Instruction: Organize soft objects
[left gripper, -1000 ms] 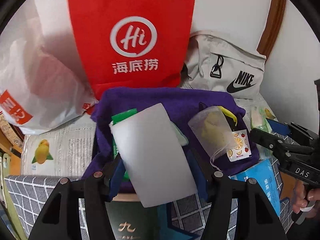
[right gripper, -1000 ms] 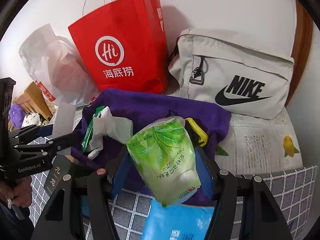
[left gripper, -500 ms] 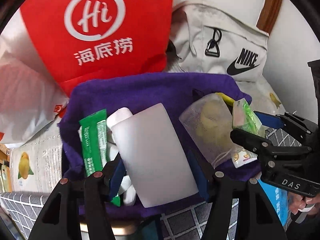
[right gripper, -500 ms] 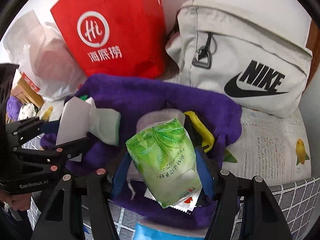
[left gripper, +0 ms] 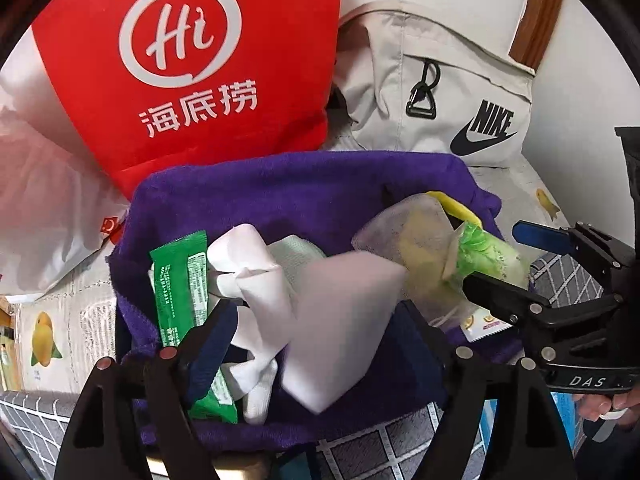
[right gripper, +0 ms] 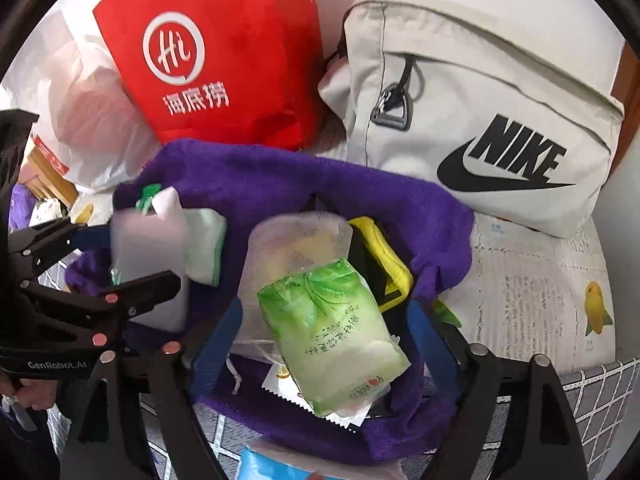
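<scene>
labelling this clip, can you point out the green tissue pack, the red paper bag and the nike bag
green tissue pack (right gripper: 332, 332), right wrist view, middle of its front face
red paper bag (left gripper: 200, 80), left wrist view, on the printed front panel
nike bag (right gripper: 480, 120), right wrist view, front fabric above the logo

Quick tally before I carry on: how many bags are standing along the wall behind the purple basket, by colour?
Red paper bag: 1
White plastic bag: 1
Grey Nike bag: 1
Total: 3
</scene>
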Demonstrator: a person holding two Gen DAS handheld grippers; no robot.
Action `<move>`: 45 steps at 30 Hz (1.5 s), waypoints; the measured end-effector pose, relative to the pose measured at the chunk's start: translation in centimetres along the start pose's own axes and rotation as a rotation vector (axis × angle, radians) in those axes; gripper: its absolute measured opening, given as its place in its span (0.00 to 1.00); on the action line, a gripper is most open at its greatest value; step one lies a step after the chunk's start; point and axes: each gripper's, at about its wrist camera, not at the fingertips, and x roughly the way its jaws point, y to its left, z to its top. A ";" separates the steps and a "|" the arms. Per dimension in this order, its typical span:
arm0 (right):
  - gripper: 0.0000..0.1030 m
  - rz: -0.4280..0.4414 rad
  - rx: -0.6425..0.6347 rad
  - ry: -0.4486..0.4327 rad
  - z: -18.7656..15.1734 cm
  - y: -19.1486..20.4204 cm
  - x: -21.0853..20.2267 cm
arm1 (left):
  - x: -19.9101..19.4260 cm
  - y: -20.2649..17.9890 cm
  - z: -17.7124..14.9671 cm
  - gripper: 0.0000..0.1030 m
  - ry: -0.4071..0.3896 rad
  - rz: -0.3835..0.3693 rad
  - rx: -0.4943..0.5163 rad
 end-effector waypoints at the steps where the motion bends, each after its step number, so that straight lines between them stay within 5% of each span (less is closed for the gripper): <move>1: 0.84 0.014 0.007 -0.004 0.1 0.0 -0.3 | -0.2 0.1 0.0 0.78 -0.001 0.002 -0.002; 17: 0.96 0.001 0.063 -0.049 -1.9 1.7 -7.7 | -8.1 0.5 -3.5 0.78 -0.076 0.062 -0.055; 25: 0.98 0.038 0.047 -0.093 -5.1 5.3 -13.2 | -15.0 -0.3 -7.8 0.87 -0.173 0.103 -0.102; 45: 0.99 -0.015 0.023 -0.178 -14.1 10.8 -23.3 | -25.4 -3.5 -19.0 0.87 -0.289 0.187 -0.150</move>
